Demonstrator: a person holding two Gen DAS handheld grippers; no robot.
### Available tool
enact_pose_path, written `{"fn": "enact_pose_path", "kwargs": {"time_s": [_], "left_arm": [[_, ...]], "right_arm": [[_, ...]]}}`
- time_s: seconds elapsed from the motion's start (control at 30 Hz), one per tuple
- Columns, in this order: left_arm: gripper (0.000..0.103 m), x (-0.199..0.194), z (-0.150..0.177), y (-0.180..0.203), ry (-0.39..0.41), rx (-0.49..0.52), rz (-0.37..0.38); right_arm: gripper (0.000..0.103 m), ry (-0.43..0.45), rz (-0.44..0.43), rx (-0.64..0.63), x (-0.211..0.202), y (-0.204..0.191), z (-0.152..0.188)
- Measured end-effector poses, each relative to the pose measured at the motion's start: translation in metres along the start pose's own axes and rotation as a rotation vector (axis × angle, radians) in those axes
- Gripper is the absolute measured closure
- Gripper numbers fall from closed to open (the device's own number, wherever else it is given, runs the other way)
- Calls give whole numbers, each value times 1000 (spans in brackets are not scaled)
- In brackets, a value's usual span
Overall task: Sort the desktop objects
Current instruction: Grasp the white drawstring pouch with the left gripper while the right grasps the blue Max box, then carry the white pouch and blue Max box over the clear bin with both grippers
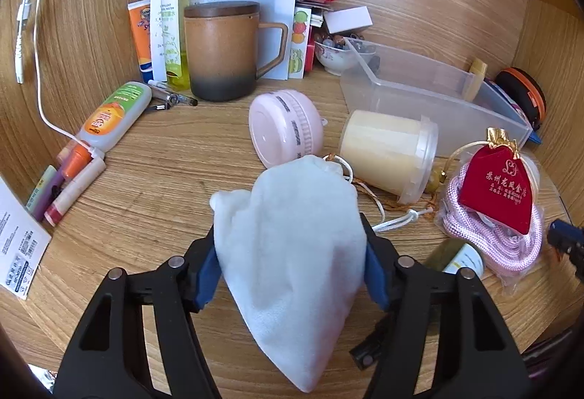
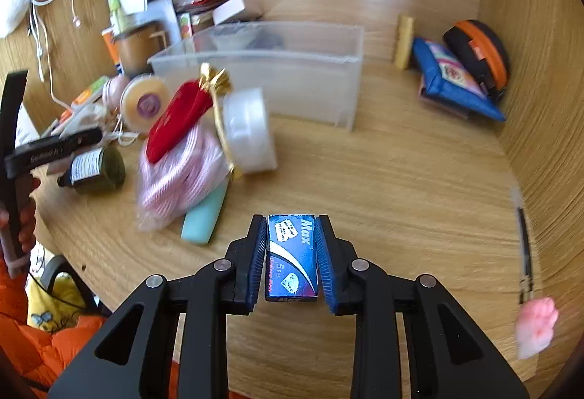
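Two loads: white pouch [image 1: 292, 245] left, blue box [image 2: 292, 254] right.

Two close, down-tilted wrist views over one desk, sharing the clear bin [image 1: 430, 96] [image 2: 277, 77].

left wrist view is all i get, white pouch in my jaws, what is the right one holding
Observer: The right gripper is shut on a small blue box, marked Max, held above the desk.
Operator: anything behind the clear bin on the right, i only see edges
Observer: A blue zip pouch leans there against a black and orange round case.
Operator: what's under the pink cord bundle
Observer: A flat mint-green bar sticks out from under the pink cord bundle, toward the desk's front edge.
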State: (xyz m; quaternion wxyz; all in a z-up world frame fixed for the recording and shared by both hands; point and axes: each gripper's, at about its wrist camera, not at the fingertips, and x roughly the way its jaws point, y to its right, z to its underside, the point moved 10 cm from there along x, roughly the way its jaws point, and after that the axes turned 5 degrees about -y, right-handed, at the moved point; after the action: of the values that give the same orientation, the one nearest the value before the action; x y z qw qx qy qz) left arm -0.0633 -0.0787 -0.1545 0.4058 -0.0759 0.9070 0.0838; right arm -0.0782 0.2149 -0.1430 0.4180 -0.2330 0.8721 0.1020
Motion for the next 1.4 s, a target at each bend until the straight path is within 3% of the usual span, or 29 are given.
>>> {"fn": "enact_pose_path", "kwargs": {"time_s": [0.6, 1.0, 1.17, 1.4], "left_arm": [[39, -57, -46, 5, 137, 11, 54], [39, -80, -92, 49, 208, 108, 158], [39, -77, -113, 68, 193, 159, 218], [39, -63, -138, 90, 163, 230, 243]], "right_arm": [[78, 162, 54, 15, -37, 27, -74], [78, 214, 35, -7, -42, 23, -119], [78, 232, 18, -19, -40, 22, -140], [78, 241, 0, -29, -31, 20, -168]]}}
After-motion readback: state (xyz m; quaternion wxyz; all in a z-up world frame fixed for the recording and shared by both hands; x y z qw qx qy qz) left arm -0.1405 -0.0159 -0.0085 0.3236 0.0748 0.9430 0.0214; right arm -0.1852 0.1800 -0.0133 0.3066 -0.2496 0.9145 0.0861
